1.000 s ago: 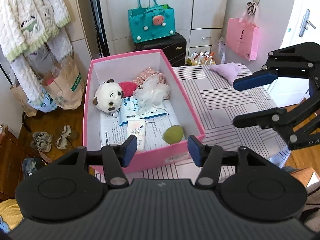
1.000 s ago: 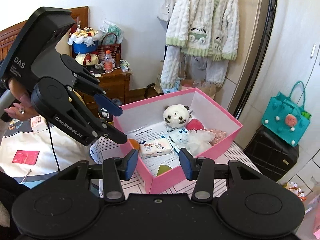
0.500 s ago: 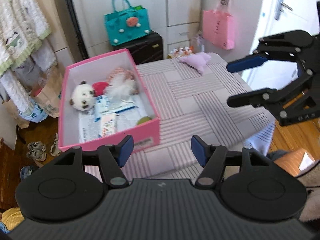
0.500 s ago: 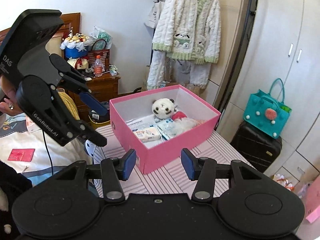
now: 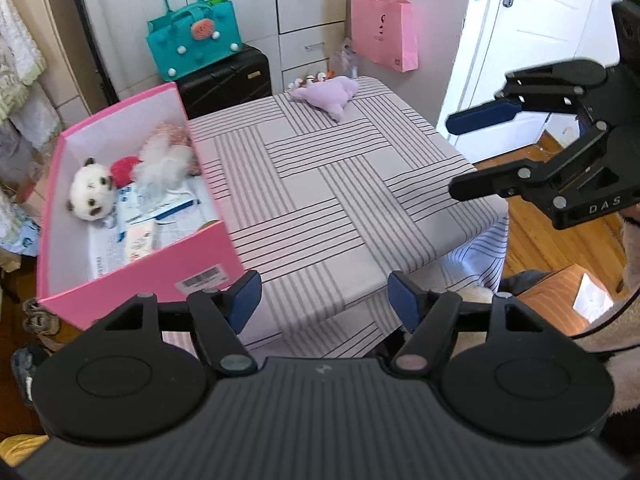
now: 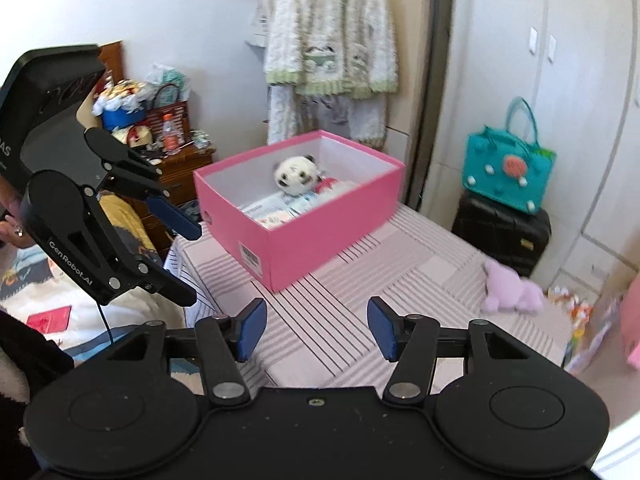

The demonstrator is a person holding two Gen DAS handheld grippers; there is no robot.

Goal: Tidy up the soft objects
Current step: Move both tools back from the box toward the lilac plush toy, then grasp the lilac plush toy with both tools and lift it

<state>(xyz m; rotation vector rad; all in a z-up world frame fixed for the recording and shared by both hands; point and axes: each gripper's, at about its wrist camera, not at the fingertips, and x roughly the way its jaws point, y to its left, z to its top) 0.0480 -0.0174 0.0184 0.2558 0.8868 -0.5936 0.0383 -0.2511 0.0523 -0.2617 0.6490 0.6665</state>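
A pink box (image 5: 132, 276) (image 6: 320, 236) stands on the left part of the striped table (image 5: 332, 184). It holds a panda plush (image 5: 90, 196) (image 6: 294, 174), a red soft thing (image 5: 122, 168), white fluff and tissue packs. A purple plush (image 5: 328, 94) (image 6: 514, 290) lies at the table's far edge. My left gripper (image 5: 324, 300) (image 6: 184, 264) is open and empty above the table's near edge. My right gripper (image 6: 316, 328) (image 5: 454, 158) is open and empty, off the table's right side.
A teal bag (image 5: 194, 48) sits on a black suitcase (image 5: 228, 80) behind the table. A pink paper bag (image 5: 384, 38) hangs on the cabinet. A white door (image 5: 520, 40) is at the right. A wooden nightstand (image 6: 180, 172) with clutter stands beyond the box.
Both grippers have pulled back from the box and swung right. The box has shifted to the left of each view and the purple plush has come into sight. Both stay open.
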